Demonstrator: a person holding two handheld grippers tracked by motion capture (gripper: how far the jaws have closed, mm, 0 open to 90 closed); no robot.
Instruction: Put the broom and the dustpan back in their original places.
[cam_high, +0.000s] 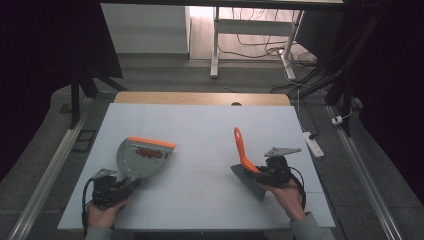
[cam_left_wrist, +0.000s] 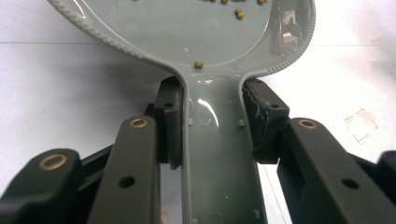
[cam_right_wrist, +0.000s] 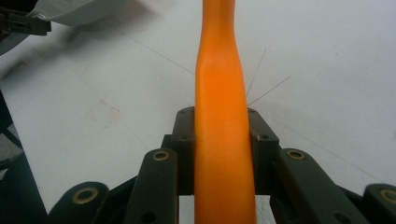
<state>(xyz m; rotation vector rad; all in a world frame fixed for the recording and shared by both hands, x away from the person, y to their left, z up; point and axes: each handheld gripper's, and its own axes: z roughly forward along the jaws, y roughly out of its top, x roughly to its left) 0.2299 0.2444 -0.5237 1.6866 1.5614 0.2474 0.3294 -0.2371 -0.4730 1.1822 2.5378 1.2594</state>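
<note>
Left gripper (cam_left_wrist: 212, 126) clamped on grey plastic dustpan (cam_high: 141, 157) with orange lip; right gripper (cam_right_wrist: 223, 140) squeezing orange-handled brush (cam_high: 243, 152) over white table (cam_high: 200, 130).

Grey dustpan (cam_left_wrist: 219, 154) handle between jaws

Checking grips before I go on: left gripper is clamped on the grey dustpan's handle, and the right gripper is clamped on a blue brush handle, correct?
One thing is off: the brush handle is orange, not blue, as the right gripper view shows. The right gripper is clamped on it, and the left gripper is clamped on the grey dustpan handle.
</note>
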